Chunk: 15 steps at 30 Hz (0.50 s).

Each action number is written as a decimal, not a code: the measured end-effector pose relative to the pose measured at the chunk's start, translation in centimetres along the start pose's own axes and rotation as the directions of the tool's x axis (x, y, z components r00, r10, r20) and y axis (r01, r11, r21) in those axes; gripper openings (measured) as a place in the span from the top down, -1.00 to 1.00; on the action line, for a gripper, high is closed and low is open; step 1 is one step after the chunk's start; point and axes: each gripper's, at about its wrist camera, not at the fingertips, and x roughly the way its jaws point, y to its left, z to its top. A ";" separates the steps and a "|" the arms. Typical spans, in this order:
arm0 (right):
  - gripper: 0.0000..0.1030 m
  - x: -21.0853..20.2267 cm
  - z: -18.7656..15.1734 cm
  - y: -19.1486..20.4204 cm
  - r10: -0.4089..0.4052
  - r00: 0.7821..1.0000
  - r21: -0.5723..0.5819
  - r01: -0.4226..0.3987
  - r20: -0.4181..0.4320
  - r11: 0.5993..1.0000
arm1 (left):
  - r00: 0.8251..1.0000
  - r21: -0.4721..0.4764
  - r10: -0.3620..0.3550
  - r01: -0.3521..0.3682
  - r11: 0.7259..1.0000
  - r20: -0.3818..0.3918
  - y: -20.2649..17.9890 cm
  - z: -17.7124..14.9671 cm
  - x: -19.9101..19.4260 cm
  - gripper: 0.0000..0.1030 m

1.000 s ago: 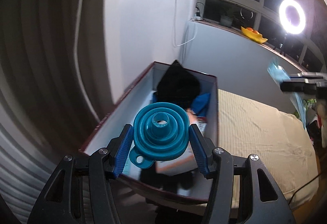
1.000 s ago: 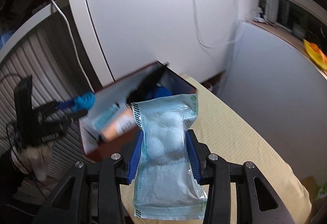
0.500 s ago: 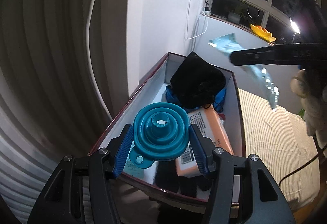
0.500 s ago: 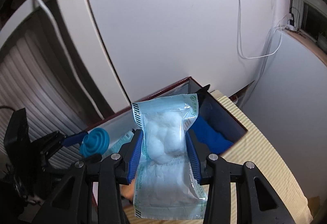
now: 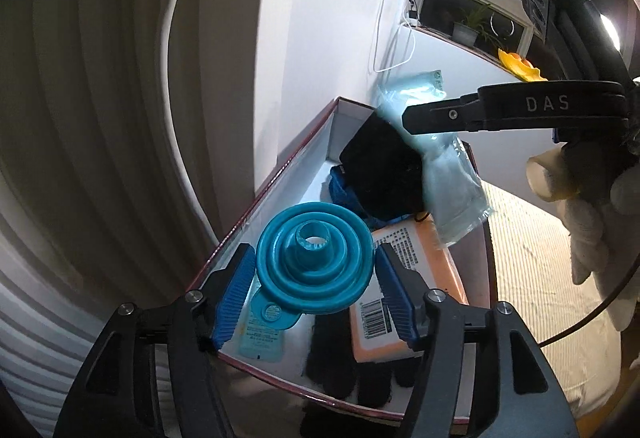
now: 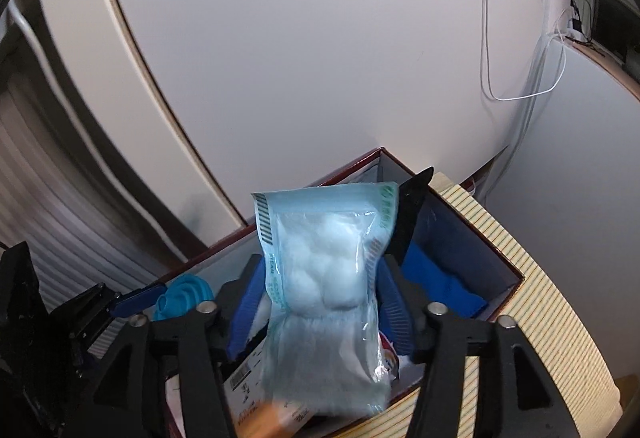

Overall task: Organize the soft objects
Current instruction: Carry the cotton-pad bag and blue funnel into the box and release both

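Hovering over one box (image 5: 280, 174): left gripper (image 5: 316, 294) opening round one funnel (image 5: 316, 258); right gripper (image 6: 320, 302) opening, one cotton bag (image 6: 324, 278) between.

Ahead of you stands a white cabinet wall (image 6: 320, 58) with a thin white cable (image 6: 516, 86) looping down it. To your right, a dark window (image 5: 472, 14) holds a potted plant (image 5: 466, 28) (small, on the sill) near something yellow (image 5: 518, 66).
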 end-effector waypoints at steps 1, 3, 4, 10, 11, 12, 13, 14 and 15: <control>-0.30 0.0 0.0 0.1 -0.010 1.000 0.000 0.010 0.001 1.000 | 1.000 -0.003 -0.003 0.003 1.000 -0.007 0.0 0.0 0.1 -0.22; -0.34 0.0 -0.1 0.1 -0.023 1.000 -0.002 0.023 0.006 1.000 | 1.000 -0.007 -0.007 0.007 1.000 -0.007 0.1 0.0 0.1 -0.30; -0.34 0.0 -0.2 0.2 -0.025 1.000 -0.002 0.025 0.005 1.000 | 1.000 -0.007 -0.007 0.007 1.000 -0.006 0.0 -0.1 0.1 -0.30; -0.35 -0.3 -0.5 -0.1 -0.033 0.999 0.002 0.033 0.005 0.999 | 1.000 -0.013 -0.008 0.008 1.000 0.004 -0.2 0.0 -0.3 -0.30; -0.35 -0.5 -0.5 -0.1 -0.034 0.999 0.003 0.034 0.007 0.999 | 1.000 -0.013 -0.007 0.007 1.000 0.004 -0.2 0.0 -0.4 -0.30; -0.35 -0.6 -0.6 -0.2 -0.035 0.999 0.002 0.035 0.009 0.999 | 1.000 -0.011 -0.007 0.007 1.000 0.004 -0.3 0.0 -0.5 -0.30; -0.35 -0.7 -0.7 -0.2 -0.035 0.999 0.002 0.035 0.010 0.999 | 1.000 -0.010 -0.006 0.006 1.000 0.004 -0.3 -0.1 -0.5 -0.30; -0.35 -0.8 -0.8 -0.3 -0.034 0.999 0.003 0.034 0.010 0.999 | 1.000 -0.009 -0.003 0.003 1.000 0.007 -0.4 -0.1 -0.6 -0.30; -0.36 -0.9 -0.9 -0.3 -0.034 0.999 0.003 0.034 0.010 0.999 | 1.000 -0.010 -0.001 0.001 1.000 0.008 -0.4 -0.3 -0.7 -0.30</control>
